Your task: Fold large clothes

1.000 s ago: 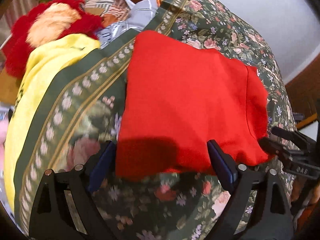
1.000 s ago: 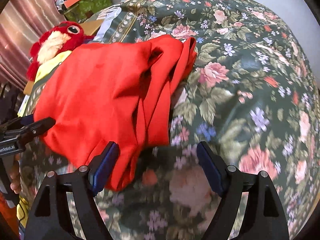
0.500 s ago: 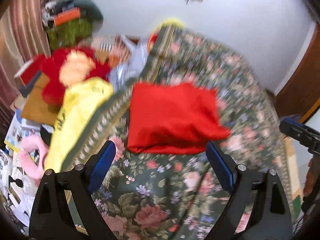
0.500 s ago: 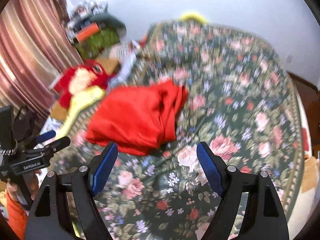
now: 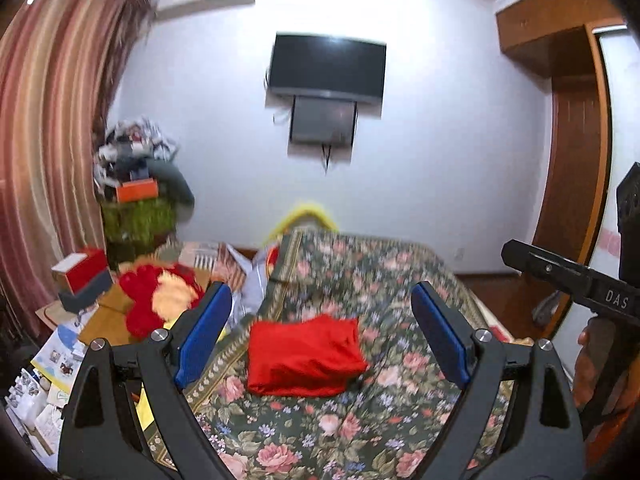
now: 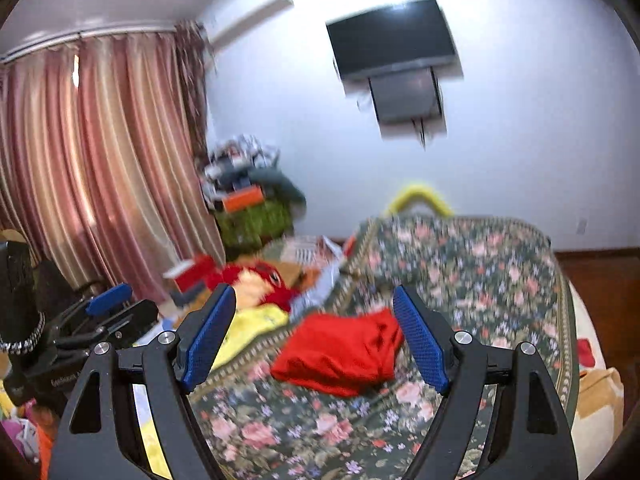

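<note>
Both grippers have pulled well back and up since a second ago. The left gripper (image 5: 320, 334) and right gripper (image 6: 314, 338) gape wide, holding nothing. The folded red garment (image 5: 304, 356), earlier filling both views, now lies small on the floral bedspread (image 5: 360, 432) near its left edge, beside the red plush toy (image 5: 160, 300). The wall TV (image 5: 327, 66) has come into view.

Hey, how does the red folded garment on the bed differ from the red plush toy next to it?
The red folded garment is flat, smooth and one plain red; the red plush toy is bulky, fuzzy and has a pale cream patch. The garment lies on the floral bedspread, while the toy sits off its left edge among the clutter. The garment is a neat rectangular bundle; the toy is rounded and irregular. Both are bright red and untouched by either claw.
</note>
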`<state>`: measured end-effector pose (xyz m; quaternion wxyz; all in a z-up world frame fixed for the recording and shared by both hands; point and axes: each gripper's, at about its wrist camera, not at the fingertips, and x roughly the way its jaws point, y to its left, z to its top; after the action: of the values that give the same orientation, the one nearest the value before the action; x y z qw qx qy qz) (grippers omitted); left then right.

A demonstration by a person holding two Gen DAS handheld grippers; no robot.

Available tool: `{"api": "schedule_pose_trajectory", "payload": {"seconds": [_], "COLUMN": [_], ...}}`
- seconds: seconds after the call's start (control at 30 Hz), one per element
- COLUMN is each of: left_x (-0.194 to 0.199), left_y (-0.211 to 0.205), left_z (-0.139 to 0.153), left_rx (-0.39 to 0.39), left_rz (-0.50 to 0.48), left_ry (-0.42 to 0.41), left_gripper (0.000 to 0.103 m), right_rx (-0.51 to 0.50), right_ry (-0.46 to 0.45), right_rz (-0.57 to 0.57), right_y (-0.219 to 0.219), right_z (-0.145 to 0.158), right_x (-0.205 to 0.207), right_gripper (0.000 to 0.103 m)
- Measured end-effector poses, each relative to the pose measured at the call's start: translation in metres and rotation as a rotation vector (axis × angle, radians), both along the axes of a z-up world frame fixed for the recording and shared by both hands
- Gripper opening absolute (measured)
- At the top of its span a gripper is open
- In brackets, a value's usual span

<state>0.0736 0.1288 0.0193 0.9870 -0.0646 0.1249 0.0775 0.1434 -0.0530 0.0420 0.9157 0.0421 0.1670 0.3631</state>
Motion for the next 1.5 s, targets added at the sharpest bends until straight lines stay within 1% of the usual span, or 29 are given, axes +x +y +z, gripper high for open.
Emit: {"api": "schedule_pose_trajectory", "payload": {"seconds": [0.07, 0.13, 0.2, 0.3, 0.37, 0.43, 0.47, 0.5, 0.53, 0.6, 0.73, 1.2, 1.5], "left_x": [-0.014, -0.026, -0.035, -0.042, -0.045, -0.046, -0.047, -0.047, -0.047, -0.046, -0.047, -0.047, -0.044], "left_y": [-0.007, -0.016, -0.022, -0.028, -0.031, -0.030, -0.030, -0.029, -0.029, -0.027, -0.030, -0.030, -0.026], "left_z": [0.005, 0.008, 0.009, 0.007, 0.006, 0.004, 0.002, 0.001, 0.000, -0.002, -0.004, -0.007, -0.013], "left_rx": [0.021, 0.060, 0.090, 0.110, 0.114, 0.106, 0.100, 0.092, 0.088, 0.080, 0.072, 0.073, 0.078], "left_rz": [0.015, 0.042, 0.063, 0.077, 0.086, 0.092, 0.092, 0.091, 0.091, 0.094, 0.092, 0.090, 0.093], "left_ry": [-0.038, -0.066, -0.085, -0.094, -0.092, -0.083, -0.081, -0.081, -0.077, -0.068, -0.061, -0.054, -0.042], "left_gripper": [0.092, 0.092, 0.092, 0.092, 0.092, 0.101, 0.102, 0.102, 0.102, 0.102, 0.102, 0.102, 0.103], "right_rx": [0.034, 0.048, 0.055, 0.056, 0.042, 0.029, 0.023, 0.014, 0.013, 0.006, 0.003, -0.020, -0.033], "right_ry": [-0.037, -0.068, -0.094, -0.116, -0.121, -0.123, -0.124, -0.128, -0.135, -0.146, -0.136, -0.113, -0.097], "right_rz": [-0.005, -0.011, -0.027, -0.057, -0.074, -0.089, -0.096, -0.107, -0.114, -0.128, -0.119, -0.121, -0.121], "right_y": [-0.004, -0.006, -0.007, -0.009, -0.009, -0.009, -0.008, -0.007, -0.008, -0.008, -0.009, -0.011, -0.013], "right_z": [0.004, 0.006, 0.006, 0.004, 0.002, 0.000, -0.001, -0.001, -0.002, -0.001, 0.001, -0.004, -0.005], "right_x": [-0.015, -0.030, -0.041, -0.050, -0.052, -0.051, -0.053, -0.052, -0.054, -0.057, -0.058, -0.060, -0.059], "right_gripper": [0.078, 0.078, 0.078, 0.079, 0.085, 0.090, 0.092, 0.099, 0.103, 0.103, 0.103, 0.103, 0.103]}}
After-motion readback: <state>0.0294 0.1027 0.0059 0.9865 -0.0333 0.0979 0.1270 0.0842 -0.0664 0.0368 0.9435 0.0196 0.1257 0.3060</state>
